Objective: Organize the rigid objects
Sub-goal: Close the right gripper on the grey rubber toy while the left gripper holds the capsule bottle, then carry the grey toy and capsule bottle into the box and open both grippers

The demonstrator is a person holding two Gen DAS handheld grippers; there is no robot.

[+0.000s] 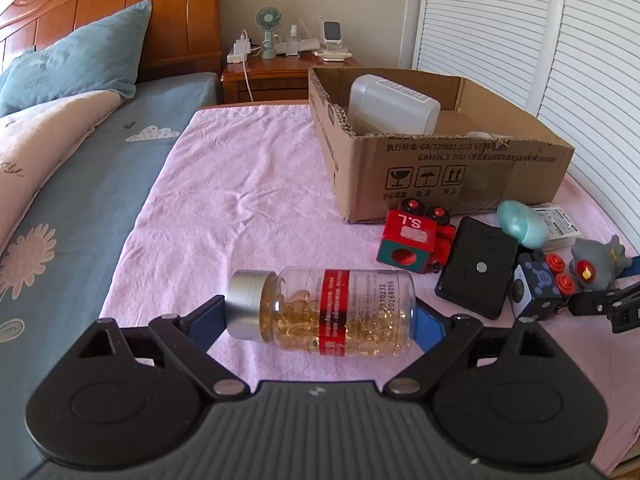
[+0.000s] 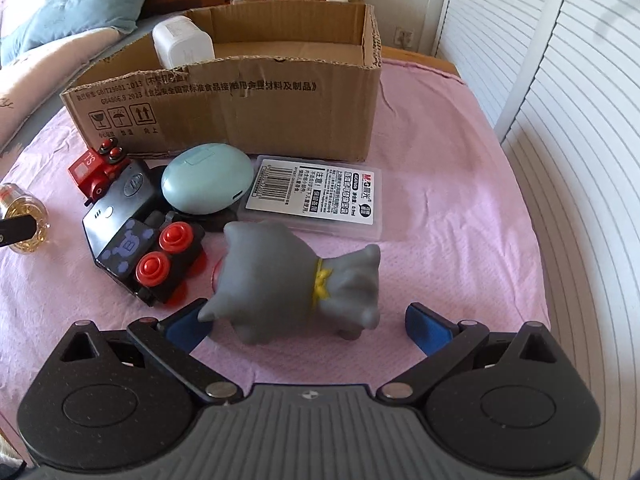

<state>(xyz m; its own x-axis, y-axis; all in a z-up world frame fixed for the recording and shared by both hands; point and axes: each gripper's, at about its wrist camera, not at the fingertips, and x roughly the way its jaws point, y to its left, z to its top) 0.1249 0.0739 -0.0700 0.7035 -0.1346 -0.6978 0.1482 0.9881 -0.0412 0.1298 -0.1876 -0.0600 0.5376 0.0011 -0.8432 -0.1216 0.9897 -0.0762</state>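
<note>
A capsule bottle (image 1: 320, 310) is clamped sideways between the blue pads of the left gripper (image 1: 318, 320) — cap to one pad, base to the other — above the pink cloth (image 1: 240, 184). The right gripper (image 2: 308, 320) is spread wide around a grey figurine (image 2: 296, 280) standing on the cloth; its left pad is touching the figurine, its right pad is held apart. Beside the figurine are seen a black train (image 2: 152, 256), a black case (image 2: 120, 204), a red train (image 2: 94, 168), a teal case (image 2: 206, 182) and a clear box (image 2: 316, 196). Behind them a carton (image 2: 260, 120) is set, with a white container (image 2: 182, 42) inside.
</note>
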